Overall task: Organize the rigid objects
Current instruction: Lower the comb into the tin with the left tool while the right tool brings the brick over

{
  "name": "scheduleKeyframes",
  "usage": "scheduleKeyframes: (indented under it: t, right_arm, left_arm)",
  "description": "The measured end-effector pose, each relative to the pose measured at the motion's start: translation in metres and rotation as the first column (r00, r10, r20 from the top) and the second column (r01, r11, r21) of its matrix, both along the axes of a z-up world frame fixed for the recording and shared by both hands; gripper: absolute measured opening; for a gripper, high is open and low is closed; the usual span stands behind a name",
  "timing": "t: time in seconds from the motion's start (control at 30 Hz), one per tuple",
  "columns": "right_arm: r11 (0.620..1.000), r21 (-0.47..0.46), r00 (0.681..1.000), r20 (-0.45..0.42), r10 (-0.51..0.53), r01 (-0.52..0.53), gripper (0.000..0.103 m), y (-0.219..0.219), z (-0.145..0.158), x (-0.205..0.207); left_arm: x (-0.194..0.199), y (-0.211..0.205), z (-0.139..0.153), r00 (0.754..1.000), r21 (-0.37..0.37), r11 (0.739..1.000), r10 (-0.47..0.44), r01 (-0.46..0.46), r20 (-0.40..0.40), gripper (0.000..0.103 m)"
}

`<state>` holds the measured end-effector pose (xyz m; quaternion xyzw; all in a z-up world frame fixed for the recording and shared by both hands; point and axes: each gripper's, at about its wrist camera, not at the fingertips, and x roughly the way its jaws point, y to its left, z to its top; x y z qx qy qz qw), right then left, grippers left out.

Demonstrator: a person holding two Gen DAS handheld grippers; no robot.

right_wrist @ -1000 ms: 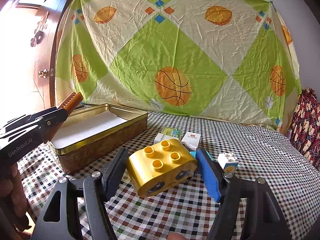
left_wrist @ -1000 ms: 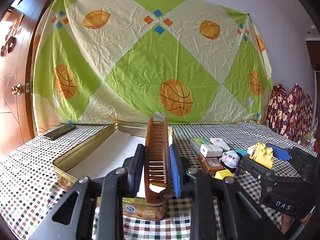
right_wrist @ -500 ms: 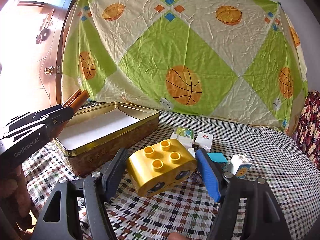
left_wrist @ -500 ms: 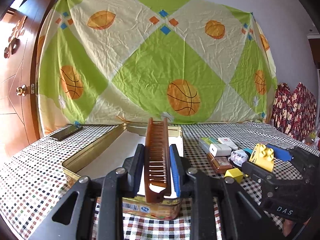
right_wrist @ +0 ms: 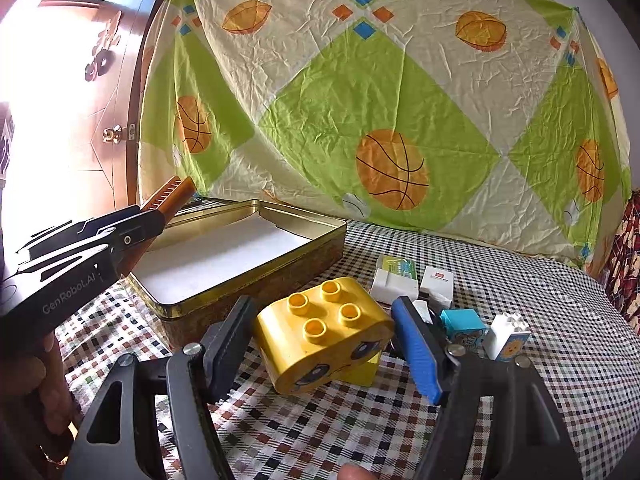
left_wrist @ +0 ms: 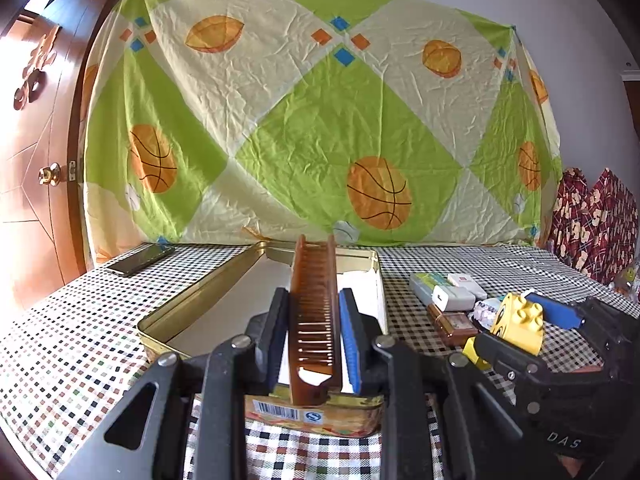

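My left gripper (left_wrist: 314, 336) is shut on a brown comb (left_wrist: 314, 312), held edge-up above the near end of the open gold tin (left_wrist: 200, 292). The comb's tip (right_wrist: 172, 196) sticks out of the left gripper (right_wrist: 160, 210) in the right wrist view, above the tin's (right_wrist: 256, 280) left side. My right gripper (right_wrist: 324, 340) is shut on a yellow toy block (right_wrist: 324, 332) with a printed face, held just above the checked tablecloth, right of the tin. The block (left_wrist: 520, 322) also shows in the left wrist view.
Right of the tin lie small boxes (right_wrist: 396, 280), a blue block (right_wrist: 464, 322), a white block (right_wrist: 508, 336) and a small yellow cube (right_wrist: 366, 372). A brown box (left_wrist: 452, 322) lies among them. A phone (left_wrist: 140, 260) lies far left. A patterned sheet hangs behind the table.
Both grippers have moved forward toward the tin and risen a little. The comb and the yellow block stay gripped.
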<state>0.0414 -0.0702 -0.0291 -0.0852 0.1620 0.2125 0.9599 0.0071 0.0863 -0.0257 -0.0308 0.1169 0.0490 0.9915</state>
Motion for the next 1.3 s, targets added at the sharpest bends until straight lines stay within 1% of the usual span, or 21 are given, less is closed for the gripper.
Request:
scheduleKeyframes:
  t: [0.53, 0.83, 1.3]
  right_arm:
    - [0.999, -0.011, 0.999, -0.018, 0.043, -0.043, 0.072, 0.022, 0.001, -0.001]
    - [0.997, -0.025, 0.997, -0.024, 0.067, -0.067, 0.072, 0.035, 0.001, -0.004]
    - [0.994, -0.022, 0.994, -0.037, 0.103, -0.104, 0.072, 0.041, 0.004, -0.002]
  left_arm:
    - [0.002, 0.017, -0.002, 0.998, -0.019, 0.998, 0.053, -0.053, -0.039, 0.024]
    - [0.001, 0.026, -0.003, 0.997, -0.031, 0.998, 0.056, -0.057, -0.050, 0.024]
    - [0.002, 0.032, -0.003, 0.996, -0.030, 0.998, 0.061, -0.064, -0.065, 0.024]
